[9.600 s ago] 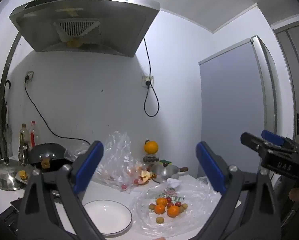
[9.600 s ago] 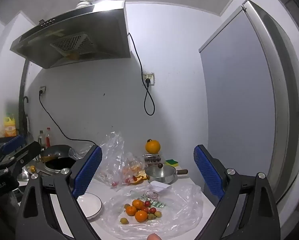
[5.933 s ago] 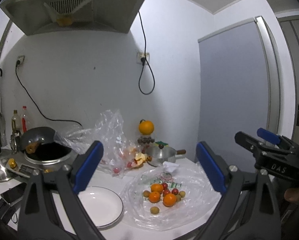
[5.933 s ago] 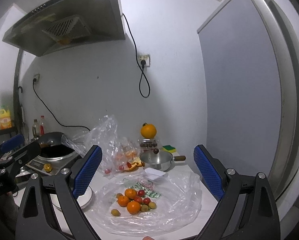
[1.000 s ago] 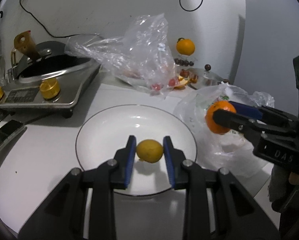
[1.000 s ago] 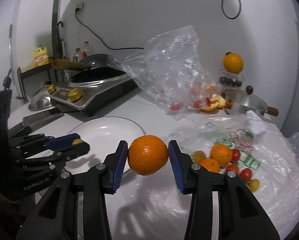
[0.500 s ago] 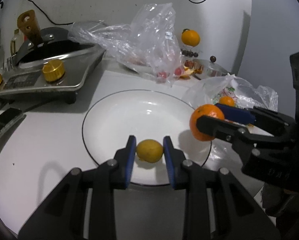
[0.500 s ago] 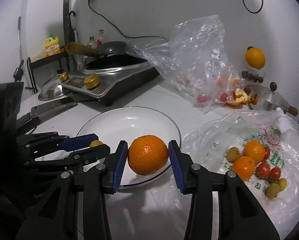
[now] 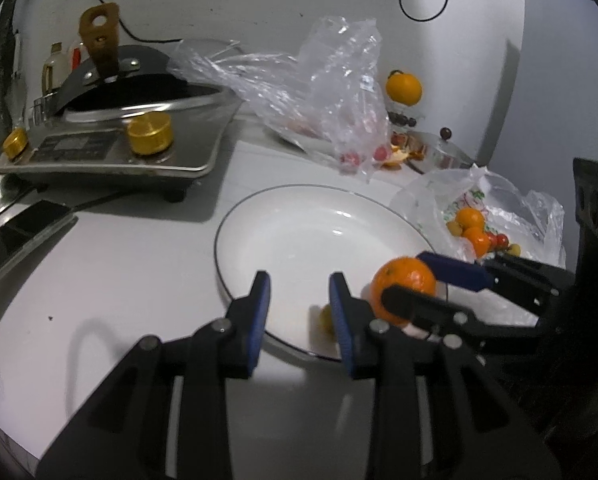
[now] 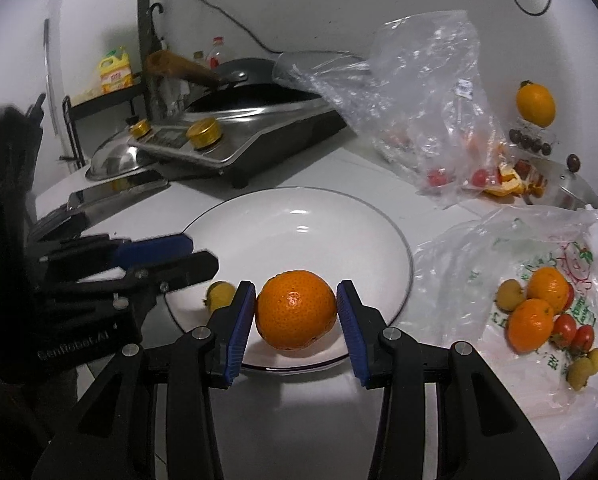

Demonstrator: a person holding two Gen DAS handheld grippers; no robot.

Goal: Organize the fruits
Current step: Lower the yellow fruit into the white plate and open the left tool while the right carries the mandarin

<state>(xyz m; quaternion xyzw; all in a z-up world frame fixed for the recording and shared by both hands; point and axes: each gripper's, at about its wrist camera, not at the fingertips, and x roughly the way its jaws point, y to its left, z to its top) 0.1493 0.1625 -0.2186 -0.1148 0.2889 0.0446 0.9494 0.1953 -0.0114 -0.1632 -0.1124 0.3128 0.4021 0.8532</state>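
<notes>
Since a moment ago the left gripper [image 9: 299,300] has let go, gaping empty; the yellow fruit [image 10: 220,295] lies on the plate [image 10: 339,216]. The right gripper [image 10: 296,316] clamps the orange [image 10: 296,314] over the plate's near rim (firm, yet bruisable; grip its middle).

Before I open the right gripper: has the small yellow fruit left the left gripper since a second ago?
Yes. The small yellow fruit now lies on the white plate, outside the open left gripper, beside the right gripper's orange.
</notes>
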